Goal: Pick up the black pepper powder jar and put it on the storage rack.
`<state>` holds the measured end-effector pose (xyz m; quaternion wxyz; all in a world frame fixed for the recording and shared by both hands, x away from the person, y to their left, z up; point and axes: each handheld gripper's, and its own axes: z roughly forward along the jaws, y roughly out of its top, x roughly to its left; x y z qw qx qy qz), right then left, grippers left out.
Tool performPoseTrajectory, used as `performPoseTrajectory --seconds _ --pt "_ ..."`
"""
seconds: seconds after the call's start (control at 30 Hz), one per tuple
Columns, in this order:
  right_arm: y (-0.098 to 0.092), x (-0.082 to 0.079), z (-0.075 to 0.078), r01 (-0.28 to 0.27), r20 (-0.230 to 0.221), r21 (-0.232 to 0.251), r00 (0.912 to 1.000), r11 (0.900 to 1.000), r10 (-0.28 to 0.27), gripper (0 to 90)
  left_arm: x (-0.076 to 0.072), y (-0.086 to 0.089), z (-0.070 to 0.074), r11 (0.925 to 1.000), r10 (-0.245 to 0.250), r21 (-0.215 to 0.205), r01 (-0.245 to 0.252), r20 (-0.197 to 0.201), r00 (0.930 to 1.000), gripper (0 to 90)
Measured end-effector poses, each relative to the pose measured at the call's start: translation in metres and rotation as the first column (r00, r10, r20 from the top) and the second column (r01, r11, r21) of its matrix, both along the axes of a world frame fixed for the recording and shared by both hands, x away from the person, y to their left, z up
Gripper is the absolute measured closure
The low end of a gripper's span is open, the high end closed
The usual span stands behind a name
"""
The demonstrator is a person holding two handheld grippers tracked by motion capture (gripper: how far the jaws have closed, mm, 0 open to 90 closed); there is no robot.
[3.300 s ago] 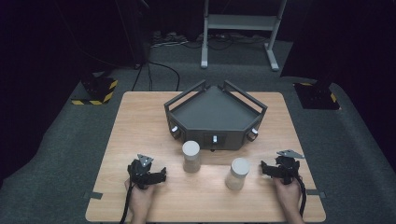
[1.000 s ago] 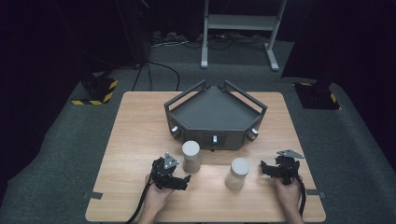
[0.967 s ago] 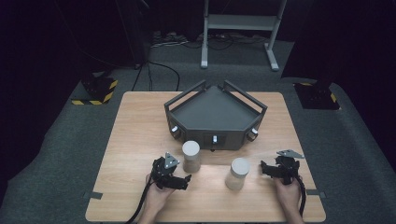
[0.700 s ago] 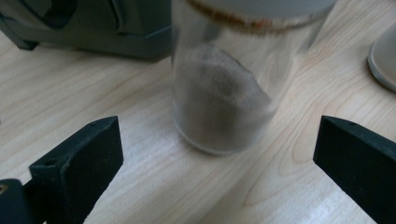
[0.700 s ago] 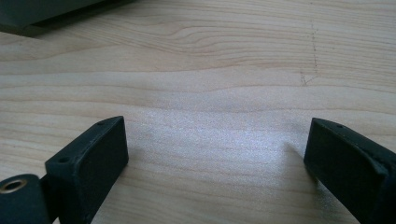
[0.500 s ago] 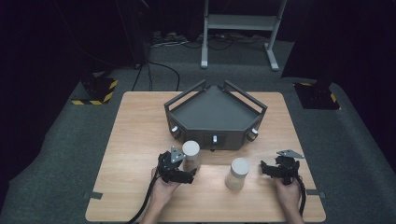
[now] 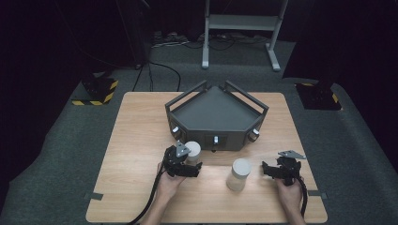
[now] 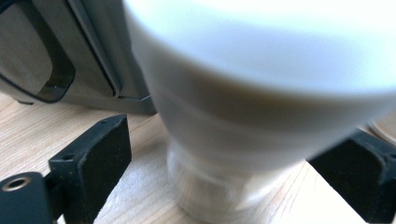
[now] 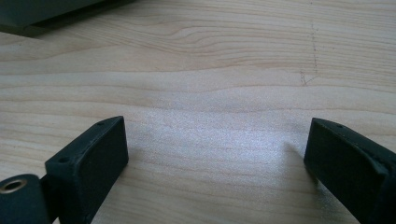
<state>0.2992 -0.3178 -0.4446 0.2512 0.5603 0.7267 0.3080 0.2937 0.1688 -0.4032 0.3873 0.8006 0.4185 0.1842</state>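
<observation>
Straddling the left white cylinder [image 8: 261, 93] with jaws wide and not touching it, left gripper [image 7: 184, 161] sits on the wooden table [image 7: 136, 140] just before the dark tray [image 7: 216, 110]; right gripper [image 7: 280, 169] rests wide, right of second cylinder [image 7: 239, 174].

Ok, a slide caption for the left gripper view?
Open left gripper straddling a white cup on the wooden table, not yet gripping.

Two white, cylindrical containers stand upright on the wooden desk [image 7: 141, 140]. The left container [image 7: 192, 151] sits just in front of the dark angular tray [image 7: 216, 110], between the spread jaws of the left claw [image 7: 187, 164]. The right container [image 7: 239, 174] stands nearer the front edge, apart.
</observation>
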Motion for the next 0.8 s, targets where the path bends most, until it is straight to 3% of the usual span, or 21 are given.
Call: performPoseTrajectory --seconds 0.2,0.8 --pt "0.0000 0.0000 0.0000 0.000 0.000 0.000 1.0000 1.000 0.000 5.9 0.0065 -0.0011 -0.0006 0.9994 0.001 -0.034 -0.001 -0.001 1.0000 11.6" --pt "0.0000 0.0000 0.0000 0.000 0.000 0.000 1.0000 1.000 0.000 5.9 0.0054 -0.0058 -0.0064 0.9986 0.026 -0.046 -0.025 0.019 0.9995 25.3"
